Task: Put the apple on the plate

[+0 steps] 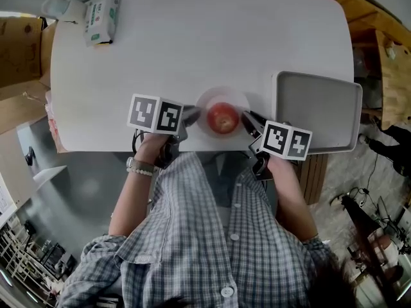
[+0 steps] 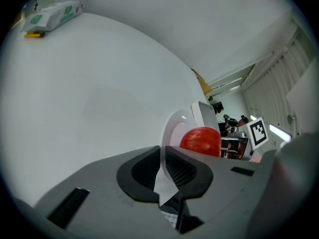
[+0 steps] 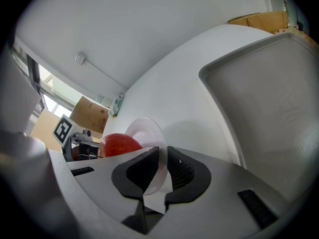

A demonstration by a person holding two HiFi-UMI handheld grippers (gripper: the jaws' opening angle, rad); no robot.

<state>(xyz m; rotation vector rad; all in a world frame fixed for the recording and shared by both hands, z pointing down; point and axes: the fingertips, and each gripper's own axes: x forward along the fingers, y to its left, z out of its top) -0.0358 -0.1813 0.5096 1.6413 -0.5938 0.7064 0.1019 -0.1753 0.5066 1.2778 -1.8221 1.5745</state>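
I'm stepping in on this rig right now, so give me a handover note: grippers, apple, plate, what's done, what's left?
Left gripper: shut on the left rim of the small round white plate.
Right gripper: shut on the plate's right rim.
Red apple: on the plate, at the near edge of the white table, left of the grey tray.
Done: apple is on the plate.
Left: probably only releasing both grippers.

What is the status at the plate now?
Left gripper shut on plate rim; right gripper likewise. Apple sits on plate. Tray beside, apart.

apple (image 1: 223,117) on plate (image 1: 204,100), tray (image 1: 318,108) right
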